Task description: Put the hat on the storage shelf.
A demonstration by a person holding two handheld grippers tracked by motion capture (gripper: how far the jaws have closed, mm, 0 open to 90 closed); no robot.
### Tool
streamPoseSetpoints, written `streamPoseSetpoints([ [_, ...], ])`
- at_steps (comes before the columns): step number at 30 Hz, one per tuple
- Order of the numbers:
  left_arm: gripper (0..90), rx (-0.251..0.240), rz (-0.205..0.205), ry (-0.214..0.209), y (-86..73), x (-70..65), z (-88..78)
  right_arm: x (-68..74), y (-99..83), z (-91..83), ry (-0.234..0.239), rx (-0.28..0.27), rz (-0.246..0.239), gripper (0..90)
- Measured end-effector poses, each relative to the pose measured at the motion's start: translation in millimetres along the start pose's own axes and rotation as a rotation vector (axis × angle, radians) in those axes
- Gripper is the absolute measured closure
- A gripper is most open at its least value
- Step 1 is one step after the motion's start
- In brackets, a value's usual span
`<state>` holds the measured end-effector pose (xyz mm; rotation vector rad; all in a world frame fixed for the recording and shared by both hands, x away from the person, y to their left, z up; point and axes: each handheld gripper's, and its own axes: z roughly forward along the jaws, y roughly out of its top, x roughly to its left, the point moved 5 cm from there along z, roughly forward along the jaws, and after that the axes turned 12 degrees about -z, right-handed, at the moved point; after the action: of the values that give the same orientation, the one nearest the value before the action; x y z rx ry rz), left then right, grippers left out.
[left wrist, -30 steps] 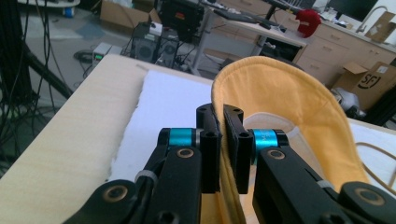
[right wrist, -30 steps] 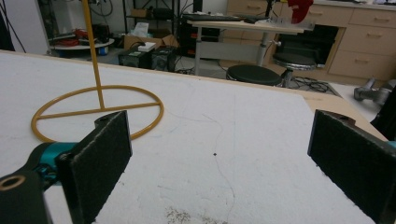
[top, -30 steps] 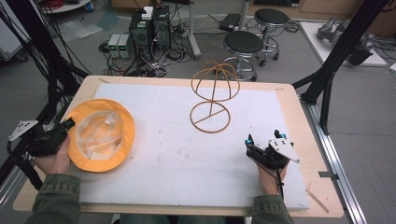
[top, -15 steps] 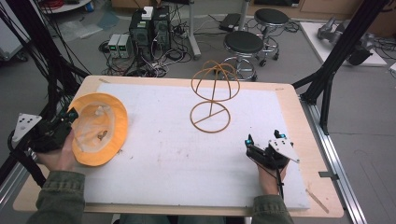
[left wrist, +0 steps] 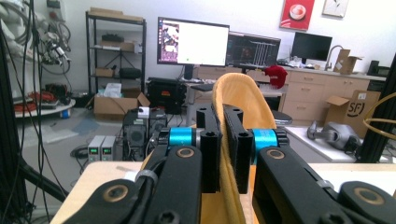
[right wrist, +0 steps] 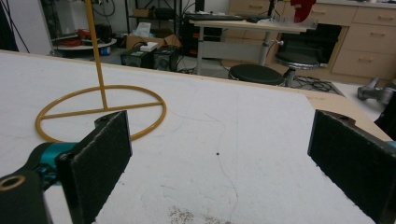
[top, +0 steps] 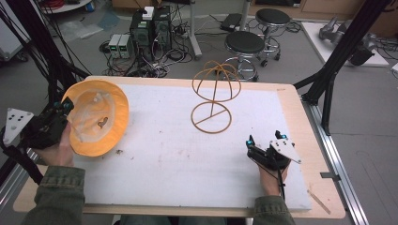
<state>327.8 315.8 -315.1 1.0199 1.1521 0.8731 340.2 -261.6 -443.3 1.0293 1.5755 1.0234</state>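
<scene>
Up goes the yellow hat (top: 96, 123).
Left gripper (left wrist: 221, 140) pinches its brim; right gripper (top: 265, 145) rests spread wide on the table (top: 164, 154).

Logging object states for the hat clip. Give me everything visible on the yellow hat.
The yellow hat is a soft, round-brimmed bucket style in what looks like fabric, with a pale lining and a small label inside. It is tilted up off the white mat, its open underside facing the high camera. The left gripper has its fingers closed on the brim edge, which rises between them. It sits at the table's left side.
</scene>
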Motion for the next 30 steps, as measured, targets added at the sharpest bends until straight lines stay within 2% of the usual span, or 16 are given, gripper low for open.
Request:
streamPoseSetpoints([
  [4,85.8,-0.029,0.016,-0.014,11.8,-9.2,4.5,0.4,0.1,-0.6,0.004,0.000,0.003,5.1],
  [10,85.8,-0.081,0.066,-0.054,31.6,-27.9,13.2,-0.3,0.3,-0.7,0.000,-0.001,0.007,5.1],
  [14,85.9,-0.098,0.078,-0.063,39.9,-36.2,19.6,0.2,0.7,-1.0,0.000,-0.004,0.005,5.1],
  [18,85.9,-0.134,0.083,-0.066,48.1,-43.1,25.6,-0.4,1.0,-1.2,-0.003,-0.008,0.010,5.1],
  [22,86.0,-0.166,0.109,-0.061,56.7,-49.5,32.4,-0.5,0.9,-1.5,-0.002,-0.007,0.016,5.1],
  [26,86.0,-0.185,0.095,-0.077,62.0,-54.8,44.2,-0.4,1.0,-1.5,0.000,-0.008,0.010,5.1],
  [30,86.0,-0.182,0.093,-0.103,64.0,-62.9,57.5,-0.6,0.9,-1.2,-0.001,-0.008,0.013,5.1],
])
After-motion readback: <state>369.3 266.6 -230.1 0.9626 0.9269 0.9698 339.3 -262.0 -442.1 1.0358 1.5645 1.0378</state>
